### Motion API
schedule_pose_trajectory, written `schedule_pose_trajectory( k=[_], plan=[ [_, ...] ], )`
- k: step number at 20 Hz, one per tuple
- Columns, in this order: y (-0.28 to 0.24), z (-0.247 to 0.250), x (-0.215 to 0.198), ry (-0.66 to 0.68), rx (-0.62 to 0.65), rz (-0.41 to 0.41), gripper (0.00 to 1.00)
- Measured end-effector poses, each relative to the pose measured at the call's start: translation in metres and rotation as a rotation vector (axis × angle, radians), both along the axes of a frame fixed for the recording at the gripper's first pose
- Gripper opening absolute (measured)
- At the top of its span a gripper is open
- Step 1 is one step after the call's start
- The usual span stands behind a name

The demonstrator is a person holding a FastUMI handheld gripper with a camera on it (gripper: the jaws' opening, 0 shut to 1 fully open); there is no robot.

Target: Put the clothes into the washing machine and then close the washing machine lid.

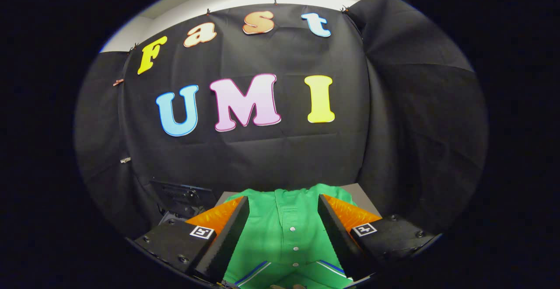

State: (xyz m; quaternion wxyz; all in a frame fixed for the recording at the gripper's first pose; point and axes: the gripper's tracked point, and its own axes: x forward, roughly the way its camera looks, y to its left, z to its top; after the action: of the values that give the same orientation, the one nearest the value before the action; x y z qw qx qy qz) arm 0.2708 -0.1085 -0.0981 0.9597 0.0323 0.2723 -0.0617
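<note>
The gripper (283,203) is spread wide, its fingers straddling a green shirt (286,236) lying flat on a grey table (364,198), button placket centred between them, probably lined up for a pinch. A dark unit (183,195), possibly the washing machine, sits far left.

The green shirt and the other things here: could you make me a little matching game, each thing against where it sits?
Things:
1. green shirt
2. gripper
3. grey surface
4. dark device

Places:
A. under the shirt, showing at its far corners
B. spread flat, seen between the fingers
C. beside the shirt, against the booth wall
D. fingers open, one over each side of the shirt

Pairs: 1-B, 2-D, 3-A, 4-C
</note>
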Motion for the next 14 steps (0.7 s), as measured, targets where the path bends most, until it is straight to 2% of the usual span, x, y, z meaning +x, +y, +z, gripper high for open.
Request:
schedule_pose_trajectory(
  k=[9,14],
  plan=[
    [-0.016,-0.07,0.013,0.19,-0.01,-0.035,0.99],
    [-0.011,-0.103,0.007,0.301,-0.017,-0.016,0.99]
  ],
)
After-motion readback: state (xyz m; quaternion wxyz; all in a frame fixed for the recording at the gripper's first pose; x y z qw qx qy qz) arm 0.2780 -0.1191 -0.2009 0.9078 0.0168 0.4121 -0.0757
